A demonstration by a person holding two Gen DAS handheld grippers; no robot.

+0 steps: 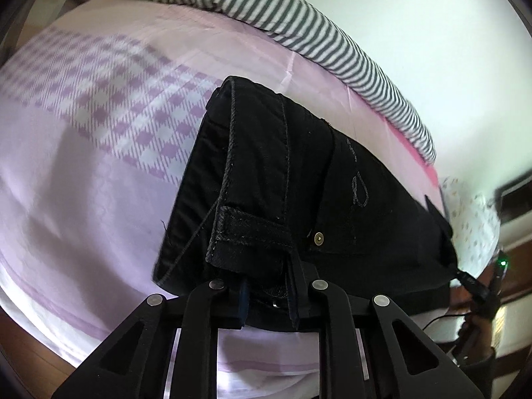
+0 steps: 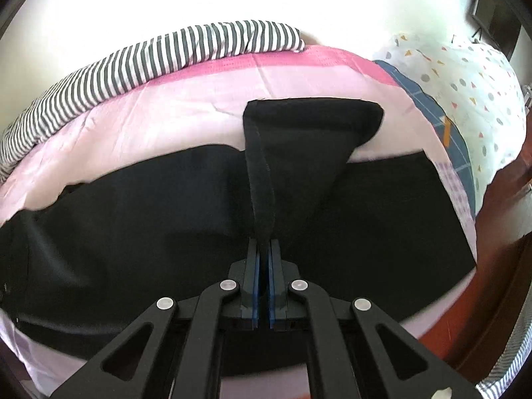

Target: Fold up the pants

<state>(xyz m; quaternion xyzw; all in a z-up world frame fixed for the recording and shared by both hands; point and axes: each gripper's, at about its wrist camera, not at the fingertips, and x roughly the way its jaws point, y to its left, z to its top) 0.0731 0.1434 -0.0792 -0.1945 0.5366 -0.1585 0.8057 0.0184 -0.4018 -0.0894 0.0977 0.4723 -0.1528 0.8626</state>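
Black pants (image 1: 282,179) lie on a pink and lilac bedsheet (image 1: 83,183). In the left wrist view their waistband end, with a belt loop and a brass rivet (image 1: 320,238), is lifted off the sheet. My left gripper (image 1: 266,294) is shut on the waistband beside the belt loop. In the right wrist view the pants (image 2: 149,219) spread dark across the bed. My right gripper (image 2: 264,249) is shut on a stitched hem edge (image 2: 262,199), which rises from its pads as a raised flap toward the sheet (image 2: 186,113).
A grey and white striped blanket (image 2: 149,56) runs along the bed's far side by the white wall. A white pillow with coloured triangles (image 2: 465,89) lies at the right end. A wooden bed frame (image 2: 498,282) borders the right edge. A cable and green light (image 1: 503,262) show at right.
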